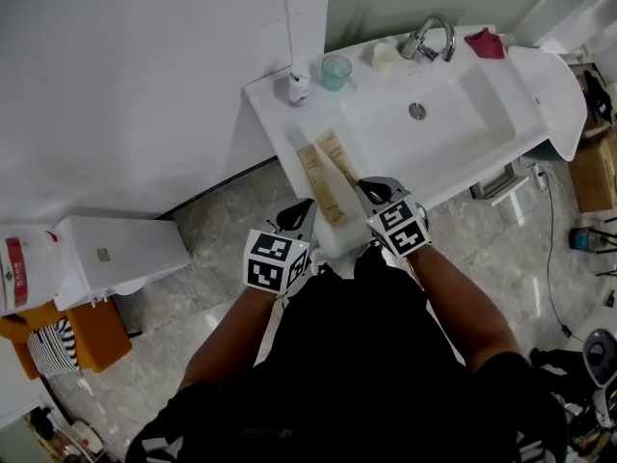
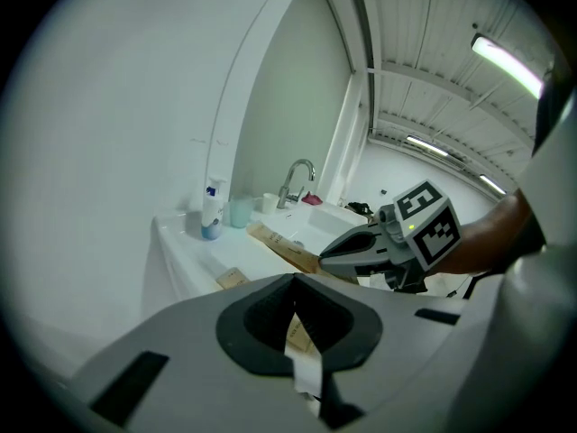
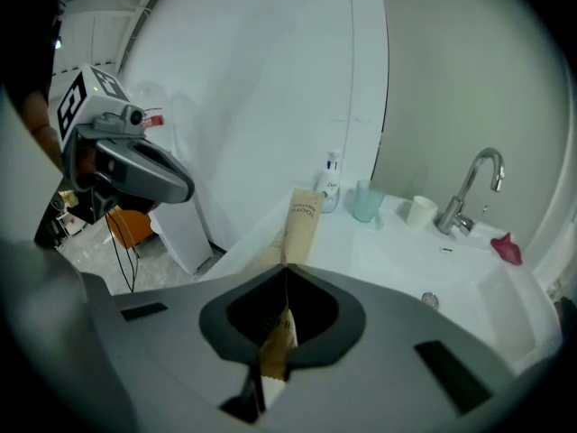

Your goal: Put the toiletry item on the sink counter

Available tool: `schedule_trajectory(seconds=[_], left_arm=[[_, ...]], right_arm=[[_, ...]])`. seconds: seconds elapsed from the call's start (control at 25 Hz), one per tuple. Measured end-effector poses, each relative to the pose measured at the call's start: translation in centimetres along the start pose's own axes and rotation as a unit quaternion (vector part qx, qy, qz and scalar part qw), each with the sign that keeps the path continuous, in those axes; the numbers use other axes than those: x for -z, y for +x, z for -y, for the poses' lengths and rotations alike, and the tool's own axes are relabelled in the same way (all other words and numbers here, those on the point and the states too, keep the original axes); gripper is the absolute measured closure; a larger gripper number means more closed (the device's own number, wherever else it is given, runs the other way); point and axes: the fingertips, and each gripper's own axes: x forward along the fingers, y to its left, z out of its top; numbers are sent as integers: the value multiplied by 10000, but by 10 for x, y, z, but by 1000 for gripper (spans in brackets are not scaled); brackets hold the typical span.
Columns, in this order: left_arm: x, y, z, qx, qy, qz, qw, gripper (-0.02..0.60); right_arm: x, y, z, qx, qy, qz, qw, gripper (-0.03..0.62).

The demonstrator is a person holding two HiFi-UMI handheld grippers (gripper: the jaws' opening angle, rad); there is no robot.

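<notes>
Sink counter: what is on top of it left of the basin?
A bottle and a green cup stand there. Two tan packets reach over it, their near ends covered by the left claw and right claw gripping them.

White walls point(image 1: 145, 66) close the room, one panel arched in the left gripper view. The floor point(image 1: 222, 225) is grey marbled tile. A white worktop point(image 1: 540, 75) with a sunken basin and a chrome tap point(image 1: 434, 39) stands against the wall; left of it sits a white toilet cistern point(image 1: 116, 249) (an orange stool point(image 1: 87, 340) just beside). Strip lights point(image 2: 509, 61) glow on the ribbed ceiling point(image 2: 433, 70).
</notes>
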Motion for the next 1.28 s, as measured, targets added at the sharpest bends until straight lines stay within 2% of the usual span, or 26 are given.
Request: schedule_trajectory(seconds=[0.28, 0.6, 0.88, 1.28], left_arm=[[-32, -3, 19, 219, 306, 294, 9989, 578], [-53, 8, 57, 489, 639, 425, 9959, 578], [-59, 33, 111, 651, 820, 435, 9936, 578], [-44, 63, 233, 966, 1051, 340, 9892, 578]], right_arm=[[-37, -57, -3, 253, -46, 660, 9975, 589], [-44, -113, 7, 534, 127, 1101, 9924, 589], [-9, -161, 31, 777, 319, 1199, 9892, 589], [66, -249, 64, 1065, 593, 1307, 9839, 589]])
